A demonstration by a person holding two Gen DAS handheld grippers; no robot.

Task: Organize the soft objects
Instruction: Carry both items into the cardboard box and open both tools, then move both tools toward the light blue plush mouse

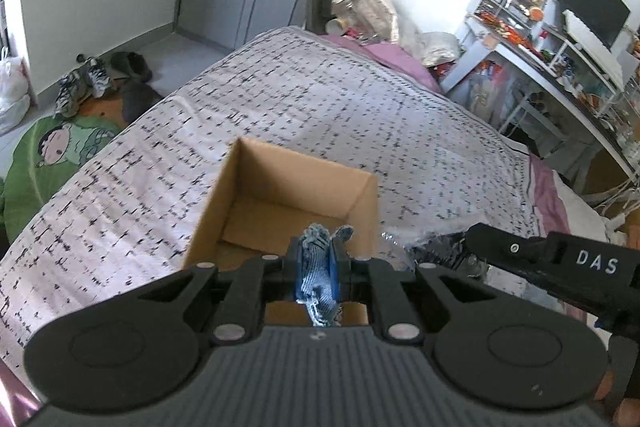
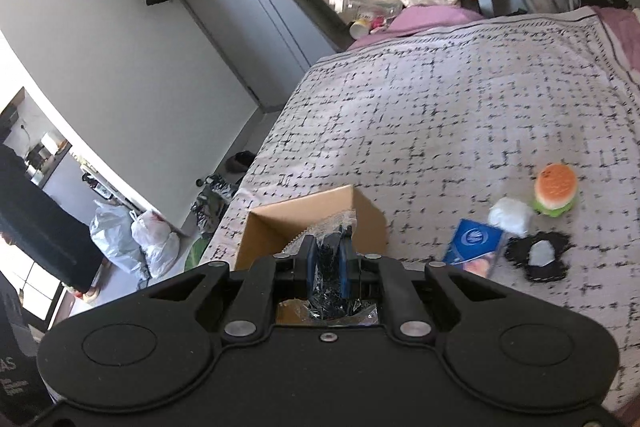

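Observation:
An open cardboard box (image 1: 236, 187) stands on the patterned bedspread; it also shows in the right wrist view (image 2: 264, 231). My left gripper (image 1: 318, 263) is shut on a blue-grey knitted cloth (image 1: 316, 283) and holds it over the box opening. My right gripper (image 2: 329, 267) is shut on a dark item in a clear plastic bag (image 2: 328, 279), above the box's near edge. In the left wrist view the right gripper's body (image 1: 560, 267) and the bag (image 1: 432, 247) show beside the box. A burger plush (image 2: 556, 189), a white soft lump (image 2: 512, 215), a blue packet (image 2: 474, 241) and a black fuzzy piece (image 2: 538, 259) lie on the bed to the right.
The bed (image 1: 360, 107) fills the middle. A cluttered desk with a monitor (image 1: 592, 3) stands to its right. Shoes (image 1: 84, 83) and a green cartoon mat (image 1: 48, 155) lie on the floor to the left. White plastic bags (image 2: 132, 239) sit on the floor.

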